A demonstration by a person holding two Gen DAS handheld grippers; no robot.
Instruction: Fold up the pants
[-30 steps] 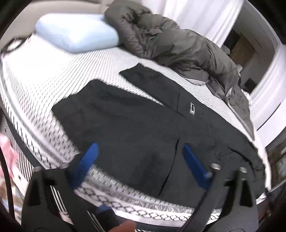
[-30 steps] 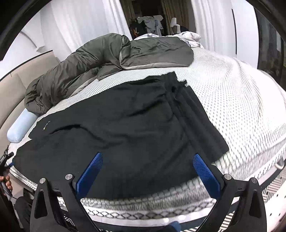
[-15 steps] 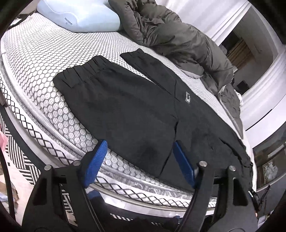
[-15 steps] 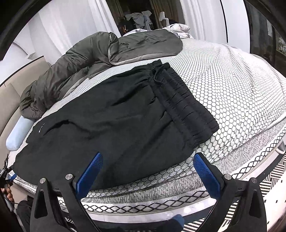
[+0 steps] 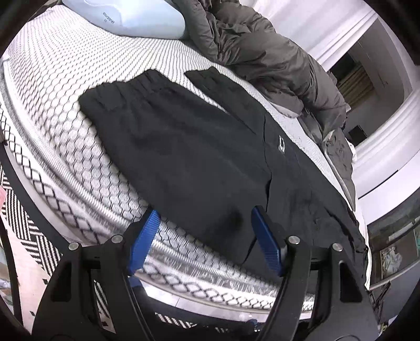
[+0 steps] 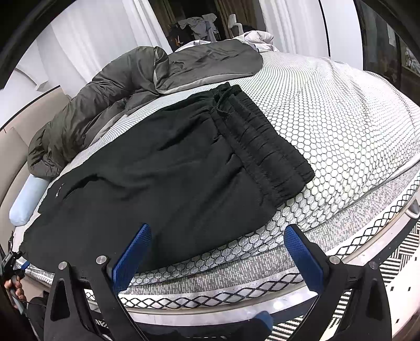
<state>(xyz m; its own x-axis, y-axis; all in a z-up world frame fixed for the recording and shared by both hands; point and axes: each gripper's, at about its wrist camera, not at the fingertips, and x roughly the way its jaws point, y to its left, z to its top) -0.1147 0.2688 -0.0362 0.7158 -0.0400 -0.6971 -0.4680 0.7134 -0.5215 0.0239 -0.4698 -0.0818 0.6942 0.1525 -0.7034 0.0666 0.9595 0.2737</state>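
Lying spread: black pants (image 5: 189, 157) flat on the bed (image 5: 65, 86), along its near edge, one fabric edge laid over another so that a seam-like line runs down the middle in the left wrist view.
Waistband: the ribbed elastic band (image 6: 267, 147) with its drawstring (image 6: 221, 102) sits at the right end of the pants in the right wrist view, resting on the honeycomb-patterned cover.
Logo: a small white mark (image 5: 281, 143) shows on the black cloth, toward the far side of the pants in the left wrist view.
Left gripper (image 5: 203, 230): hovering over the near hem of the pants at the mattress edge; its blue pads (image 5: 265, 244) stand apart and the jaws are closing, with the hem of the cloth seen between them but neither pad pressing on it.
Right gripper (image 6: 218, 246): poised above the near edge of the pants close to the waistband end; its blue pads (image 6: 131, 254) are spread wide and released, nothing clamped.
Bed cover: white with a black hexagon print, its side panel showing a diamond mesh pattern.
Quilt: a grey-green padded quilt (image 5: 262, 52) is bunched along the far side of the bed, just beyond the pants and apart from them.
Pillow: a pale blue pillow (image 5: 126, 18) lies at the head end, touching the quilt.
Floor: a black-and-white zigzag rug (image 6: 399, 259) runs beside the bed.
Person: a hand (image 6: 14, 286) grips a handle at the lower left of the right wrist view.
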